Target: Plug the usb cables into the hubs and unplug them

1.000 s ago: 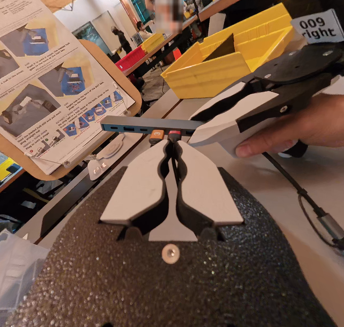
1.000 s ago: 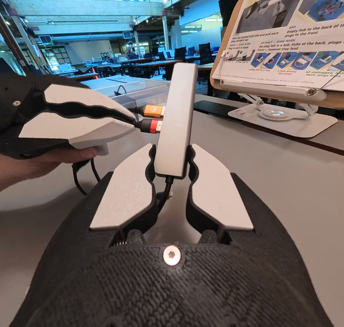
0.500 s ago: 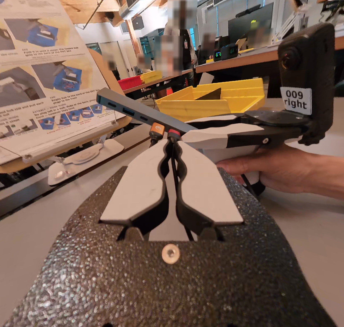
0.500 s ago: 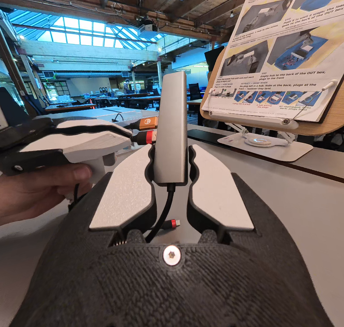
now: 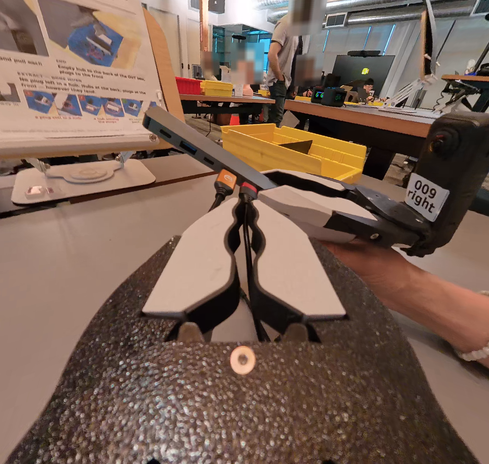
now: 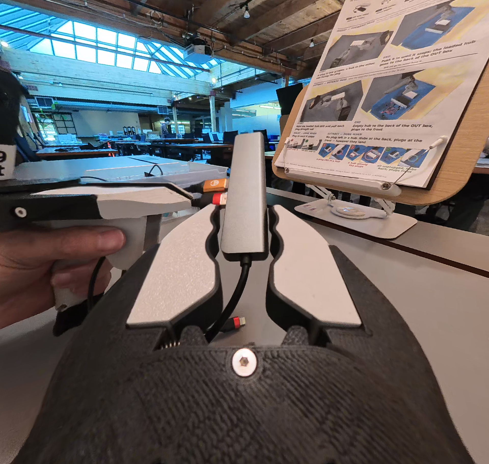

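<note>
I work over a grey worktop (image 5: 66, 253), both tools raised above it. Far right in the left wrist view stands a yellow bin (image 5: 277, 155); a paper instruction sheet (image 6: 391, 94) on a wooden board with a white stand sits at the far side. The sheet carries printed headings, photographs and captions. I do not reproduce the wording.

My right gripper (image 6: 244, 229) pinches the near end of a slim grey USB hub (image 6: 247, 194), jaws pressed against its two long sides. The hub points up and away from me, clear of the worktop. Its own black lead leaves the near end and drops between the fingers. A loose red-collared connector (image 6: 236, 323) shows below, near that lead; I cannot tell which cable it belongs to.

My left gripper (image 5: 244, 208) is pressed together on the black cable just behind the red-collared plug (image 5: 248, 188). That plug appears seated in the hub's side face. Just beside it, farther along the hub, the orange plug (image 5: 225, 182) is seated as well.

Judgement on progress:
- Two plugs are in the hub. Three further ports (image 5: 188, 147) along that face are empty.
- Whether this is the end of an insertion or the start of an extraction cannot be determined from these views.
- Both plugs must come out before the task is complete.

Markings: the orange plug bears a small round emblem, too small to identify. A white sticker (image 5: 424, 197) with printed characters sits on the right tool's camera housing. No brand is legible on the hub.
</note>
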A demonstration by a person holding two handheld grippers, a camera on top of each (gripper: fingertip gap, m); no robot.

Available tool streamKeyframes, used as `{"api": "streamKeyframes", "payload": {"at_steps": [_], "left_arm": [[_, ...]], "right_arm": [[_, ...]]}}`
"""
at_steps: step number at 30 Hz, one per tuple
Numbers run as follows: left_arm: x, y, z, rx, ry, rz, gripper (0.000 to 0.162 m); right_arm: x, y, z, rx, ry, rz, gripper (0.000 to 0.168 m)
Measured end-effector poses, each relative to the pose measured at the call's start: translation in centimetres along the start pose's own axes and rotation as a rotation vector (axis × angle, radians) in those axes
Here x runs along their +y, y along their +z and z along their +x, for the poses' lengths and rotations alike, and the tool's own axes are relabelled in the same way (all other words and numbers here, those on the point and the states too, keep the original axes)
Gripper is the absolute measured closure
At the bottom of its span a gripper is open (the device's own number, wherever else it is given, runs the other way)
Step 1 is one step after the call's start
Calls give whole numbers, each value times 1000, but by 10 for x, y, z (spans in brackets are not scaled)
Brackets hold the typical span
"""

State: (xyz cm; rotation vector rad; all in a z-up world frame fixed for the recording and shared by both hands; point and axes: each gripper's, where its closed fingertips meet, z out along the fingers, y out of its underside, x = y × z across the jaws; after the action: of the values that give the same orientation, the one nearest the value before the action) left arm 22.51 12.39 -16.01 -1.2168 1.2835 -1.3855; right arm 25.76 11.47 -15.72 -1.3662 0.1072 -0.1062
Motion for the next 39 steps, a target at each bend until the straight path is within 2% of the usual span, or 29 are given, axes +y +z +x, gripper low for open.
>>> {"api": "streamKeyframes", "payload": {"at_steps": [15, 18, 23, 27, 34, 39], "left_arm": [[1, 0, -2, -19, -10, -11, 160], [4, -1, -4, -40, 74, -46, 160], [6, -2, -5, -66, 346, -123, 160], [4, -2, -4, -61, 464, -154, 160], [13, -4, -8, -45, 554, -240, 160], [9, -6, -7, -68, 536, -182, 160]], "right_arm": [[9, 4, 1, 1, -4, -73, 136], [12, 4, 0, -9, 9, -102, 136], [16, 3, -2, -28, 39, -141, 136], [21, 2, -4, -42, 47, -181, 135], [24, 3, -6, -35, 27, -205, 135], [24, 3, -8, -54, 24, -210, 135]]}}
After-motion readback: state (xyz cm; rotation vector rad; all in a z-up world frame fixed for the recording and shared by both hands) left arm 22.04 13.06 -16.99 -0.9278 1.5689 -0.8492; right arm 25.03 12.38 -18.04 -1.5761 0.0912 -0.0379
